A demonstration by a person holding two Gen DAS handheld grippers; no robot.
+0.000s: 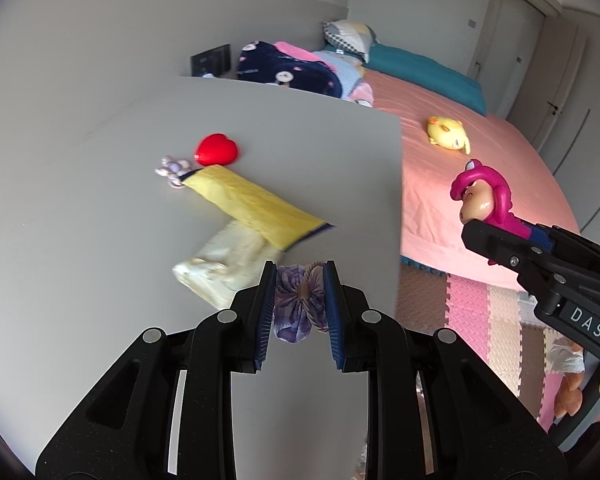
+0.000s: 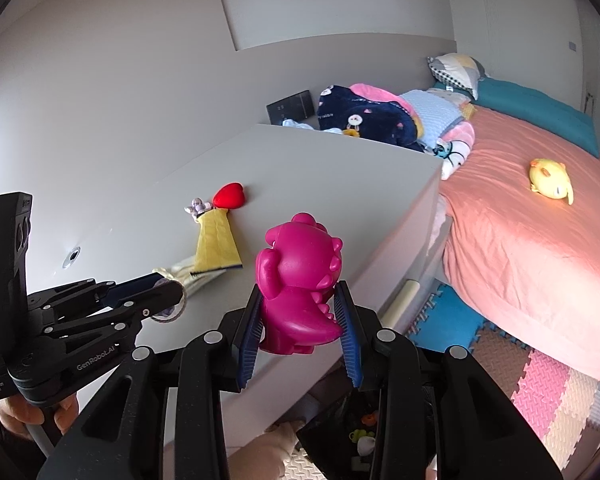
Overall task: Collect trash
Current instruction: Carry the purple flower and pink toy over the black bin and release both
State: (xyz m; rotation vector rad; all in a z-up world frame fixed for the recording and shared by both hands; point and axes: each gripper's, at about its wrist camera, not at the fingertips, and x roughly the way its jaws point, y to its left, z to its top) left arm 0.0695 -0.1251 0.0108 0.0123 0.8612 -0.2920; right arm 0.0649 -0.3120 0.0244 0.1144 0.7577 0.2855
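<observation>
My left gripper (image 1: 300,298) is shut on a purple checked cloth bow (image 1: 300,304) and holds it just above the grey table (image 1: 80,220). My right gripper (image 2: 300,320) is shut on a magenta dinosaur toy (image 2: 300,276), held off the table's right edge; the toy also shows in the left wrist view (image 1: 484,196). On the table lie a yellow cloth (image 1: 252,204), a cream packet (image 1: 224,268) partly under it, a red heart (image 1: 217,149) and a small purple trinket (image 1: 174,170).
A bed with a pink sheet (image 2: 540,248) stands right of the table, with a yellow duck toy (image 2: 550,180) and piled blankets (image 2: 364,120) on it. Foam floor mats (image 2: 540,380) lie below. A dark bin with small items (image 2: 352,432) sits under my right gripper.
</observation>
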